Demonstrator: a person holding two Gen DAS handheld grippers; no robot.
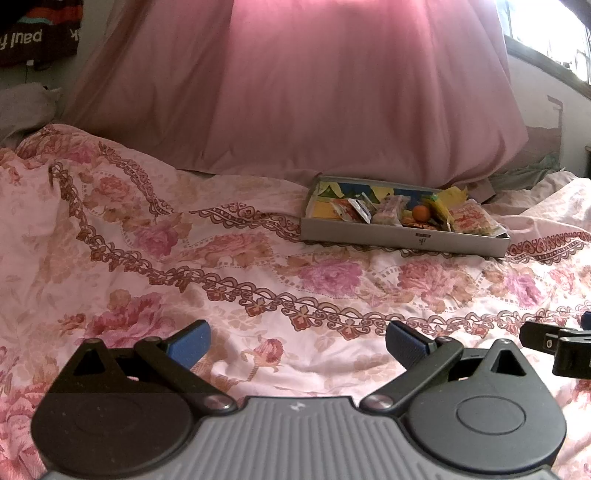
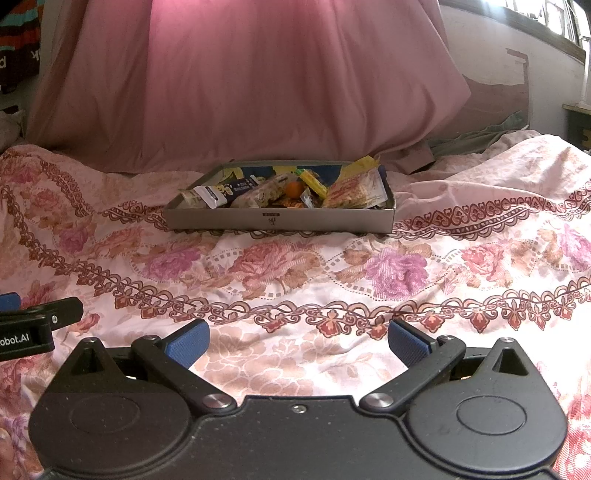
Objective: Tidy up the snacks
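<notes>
A shallow grey cardboard box (image 1: 402,236) lies on the floral bedspread, far ahead and to the right in the left wrist view, straight ahead in the right wrist view (image 2: 332,221). It holds several snack packets, among them a red-and-white packet (image 2: 354,192), a white-and-dark bar (image 2: 221,192) and a small orange ball (image 1: 421,213) (image 2: 293,189). My left gripper (image 1: 297,345) is open and empty, low over the bedspread. My right gripper (image 2: 298,343) is open and empty too, well short of the box.
A large pink quilt (image 1: 314,85) is heaped behind the box. The floral bedspread (image 2: 295,273) is wrinkled between grippers and box. A window (image 1: 554,29) and wall are at the right. The right gripper's edge (image 1: 561,343) shows beside the left one.
</notes>
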